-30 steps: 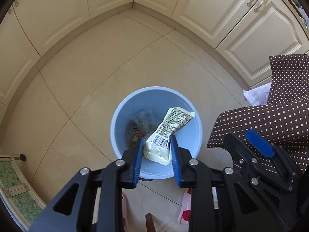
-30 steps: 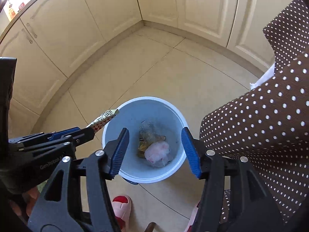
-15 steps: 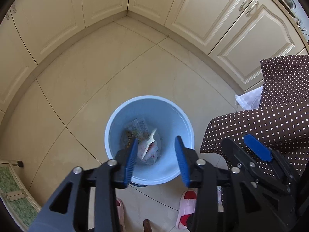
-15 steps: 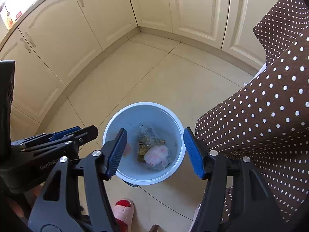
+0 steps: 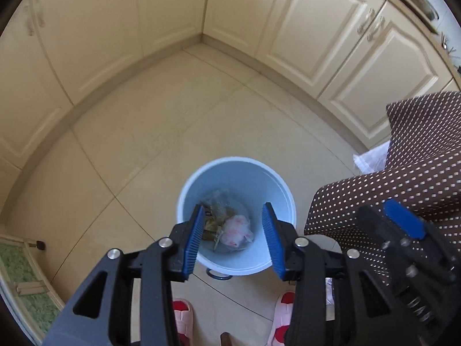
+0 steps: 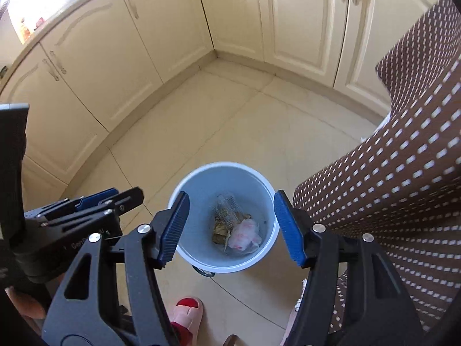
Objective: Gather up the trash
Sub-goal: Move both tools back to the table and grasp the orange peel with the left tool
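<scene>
Where the left wrist view looked down, the left hand-held gripper point(image 5: 230, 238) hung over the blue bin point(image 5: 283, 199) with its jaws partly apart and nothing between them; a second earlier they had pinched a yellow-white wrapper above the bin, and that wrapper could no longer be made out as a separate piece. At the bin's bottom lay a pink-white wad point(image 5: 237, 227) touching some brownish scraps point(image 5: 214, 216). The bin looked smaller than a second before, consistent with the hand lifting away. Judged from this: the drop was done and this hand was free for the next piece. From the right wrist view, the right hand-held gripper point(image 6: 230, 227) hung wide open and empty over the same bin point(image 6: 198, 190), much as before, with the left tool point(image 6: 86, 210) just to its side, empty. A dotted brown cloth point(image 6: 389, 173) draped a surface beside the bin. No further trash showed on the tiled floor point(image 6: 230, 121) in either view.
</scene>
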Available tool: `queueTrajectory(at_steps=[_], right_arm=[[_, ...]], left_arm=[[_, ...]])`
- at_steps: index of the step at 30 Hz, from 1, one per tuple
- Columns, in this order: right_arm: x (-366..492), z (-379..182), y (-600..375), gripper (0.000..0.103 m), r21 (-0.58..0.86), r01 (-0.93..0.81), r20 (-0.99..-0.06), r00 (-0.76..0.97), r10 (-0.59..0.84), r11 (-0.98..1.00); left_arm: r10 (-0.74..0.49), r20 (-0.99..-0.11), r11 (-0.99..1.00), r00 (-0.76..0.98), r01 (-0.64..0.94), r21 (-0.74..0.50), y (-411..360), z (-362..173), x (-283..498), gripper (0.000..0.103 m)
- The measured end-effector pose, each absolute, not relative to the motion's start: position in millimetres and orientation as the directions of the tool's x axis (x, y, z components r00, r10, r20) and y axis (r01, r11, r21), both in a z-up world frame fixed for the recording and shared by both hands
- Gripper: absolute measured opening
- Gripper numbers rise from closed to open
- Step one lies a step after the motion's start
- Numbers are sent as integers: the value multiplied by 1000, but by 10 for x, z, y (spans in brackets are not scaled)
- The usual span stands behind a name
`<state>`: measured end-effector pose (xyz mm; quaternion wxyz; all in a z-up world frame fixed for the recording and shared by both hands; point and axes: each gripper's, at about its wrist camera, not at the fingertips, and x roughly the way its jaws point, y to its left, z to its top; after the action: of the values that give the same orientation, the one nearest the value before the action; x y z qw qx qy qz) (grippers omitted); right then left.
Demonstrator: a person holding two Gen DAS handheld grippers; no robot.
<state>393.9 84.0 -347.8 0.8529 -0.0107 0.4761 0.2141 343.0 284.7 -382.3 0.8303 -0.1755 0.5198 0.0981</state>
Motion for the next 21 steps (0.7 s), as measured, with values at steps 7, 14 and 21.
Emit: queueTrajectory(at_steps=[7, 14, 21], right_arm=[[3499, -2561, 625, 61, 166, -416, -713, 575, 400, 894], [2958, -1530, -70, 65, 157, -393, -563, 718, 409, 906], [2574, -969, -1194, 67, 117, -254, -473, 835, 279, 960]], left_arm=[[55, -786, 930, 616, -318, -183, 2606, -2747, 2917, 55], [-25, -662, 960, 749, -168, -226, 1921, -1767, 2603, 65], [-170, -606, 977, 777, 51, -208, 840, -1221, 2629, 68]])
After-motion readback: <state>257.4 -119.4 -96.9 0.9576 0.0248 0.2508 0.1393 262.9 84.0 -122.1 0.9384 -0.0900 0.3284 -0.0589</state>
